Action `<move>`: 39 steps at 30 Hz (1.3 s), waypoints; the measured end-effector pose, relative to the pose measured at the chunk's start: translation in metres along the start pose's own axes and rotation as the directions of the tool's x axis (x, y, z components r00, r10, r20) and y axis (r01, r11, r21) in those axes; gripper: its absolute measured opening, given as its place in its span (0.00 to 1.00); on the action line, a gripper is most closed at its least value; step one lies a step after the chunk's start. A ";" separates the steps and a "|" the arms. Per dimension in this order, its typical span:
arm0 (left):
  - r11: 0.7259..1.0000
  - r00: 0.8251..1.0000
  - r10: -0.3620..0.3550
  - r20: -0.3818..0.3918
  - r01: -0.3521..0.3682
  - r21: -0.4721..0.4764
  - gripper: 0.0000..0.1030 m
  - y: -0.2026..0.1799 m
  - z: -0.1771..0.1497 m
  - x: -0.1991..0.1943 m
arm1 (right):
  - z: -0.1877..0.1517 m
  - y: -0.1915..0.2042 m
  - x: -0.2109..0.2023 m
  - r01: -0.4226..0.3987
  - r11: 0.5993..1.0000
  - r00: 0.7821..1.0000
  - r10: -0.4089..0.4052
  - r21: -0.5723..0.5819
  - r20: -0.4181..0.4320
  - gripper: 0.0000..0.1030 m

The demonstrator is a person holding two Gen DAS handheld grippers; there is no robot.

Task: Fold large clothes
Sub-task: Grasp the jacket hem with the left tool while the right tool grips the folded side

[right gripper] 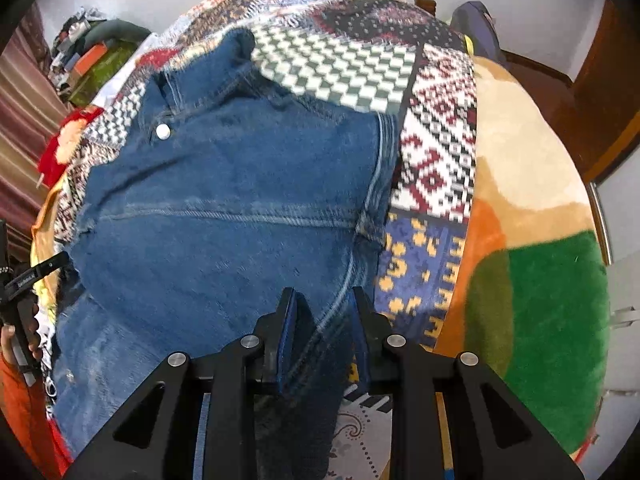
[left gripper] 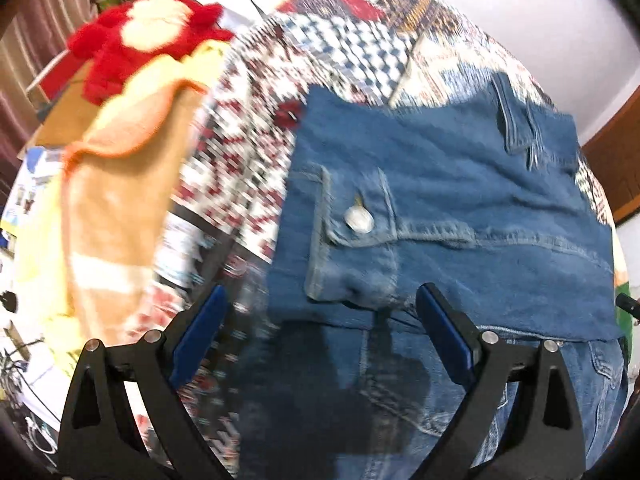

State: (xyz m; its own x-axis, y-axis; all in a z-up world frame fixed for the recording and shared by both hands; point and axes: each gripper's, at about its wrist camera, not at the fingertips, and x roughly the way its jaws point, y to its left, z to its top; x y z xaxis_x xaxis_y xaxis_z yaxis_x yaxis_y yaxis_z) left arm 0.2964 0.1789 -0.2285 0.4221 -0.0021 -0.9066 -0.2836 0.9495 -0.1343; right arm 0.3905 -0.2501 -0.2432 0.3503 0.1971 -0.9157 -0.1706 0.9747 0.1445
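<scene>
A blue denim jacket [left gripper: 460, 208] lies folded on a patterned patchwork blanket [left gripper: 248, 168], with a buttoned chest pocket [left gripper: 356, 232] facing up. My left gripper [left gripper: 320, 304] is open just above the jacket's near edge, its blue pads wide apart and holding nothing. In the right wrist view the jacket [right gripper: 224, 208] fills the middle. My right gripper [right gripper: 324, 300] has its jaws a narrow gap apart over the jacket's right seam [right gripper: 332, 312]; I cannot tell whether denim is pinched between them.
A yellow and tan fleece blanket with a red plush part [left gripper: 120, 168] lies left of the jacket. A tan, orange and green fleece [right gripper: 536, 280] lies to the right. The other gripper's black handle [right gripper: 24, 280] shows at the left edge. Clutter and a curtain stand behind.
</scene>
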 end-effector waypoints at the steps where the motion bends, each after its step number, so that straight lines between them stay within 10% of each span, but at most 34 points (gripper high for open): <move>1: 1.000 1.000 0.006 0.016 -0.006 0.004 0.94 0.003 0.005 -0.007 | 0.005 0.002 -0.003 0.003 1.000 1.000 -0.003 -0.006 0.012 0.22; 9: 0.994 1.000 0.000 0.023 -0.002 0.110 0.94 -0.023 0.036 0.004 | 0.047 0.024 0.020 0.060 0.993 0.998 -0.060 -0.098 0.003 0.22; 16: 0.960 0.987 0.153 -0.059 -0.134 0.247 0.95 -0.045 0.025 0.063 | 0.048 0.021 0.049 0.125 0.980 0.991 -0.129 -0.157 -0.017 0.21; 22: 0.971 0.991 0.127 -0.041 -0.116 0.210 0.99 -0.027 0.010 0.064 | 0.037 0.021 0.045 0.194 0.956 0.981 -0.192 -0.221 0.033 0.21; 26: 0.983 0.995 0.079 -0.064 -0.068 0.170 1.00 -0.009 0.001 0.061 | 0.028 0.014 0.044 0.334 0.916 0.942 -0.322 -0.221 0.088 0.67; 39: 0.982 0.998 0.064 0.013 -0.065 0.174 1.00 -0.005 0.045 0.021 | 0.032 -0.025 0.009 -0.010 1.000 0.999 0.009 0.016 0.050 0.67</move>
State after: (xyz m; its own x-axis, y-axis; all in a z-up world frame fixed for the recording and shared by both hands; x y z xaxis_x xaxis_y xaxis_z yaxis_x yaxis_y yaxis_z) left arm 0.3455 0.1883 -0.2286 0.4145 0.0629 -0.9079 -0.1561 0.9877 -0.0028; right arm 0.4272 -0.2699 -0.2428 0.3943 0.2111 -0.8944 -0.1590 0.9743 0.1599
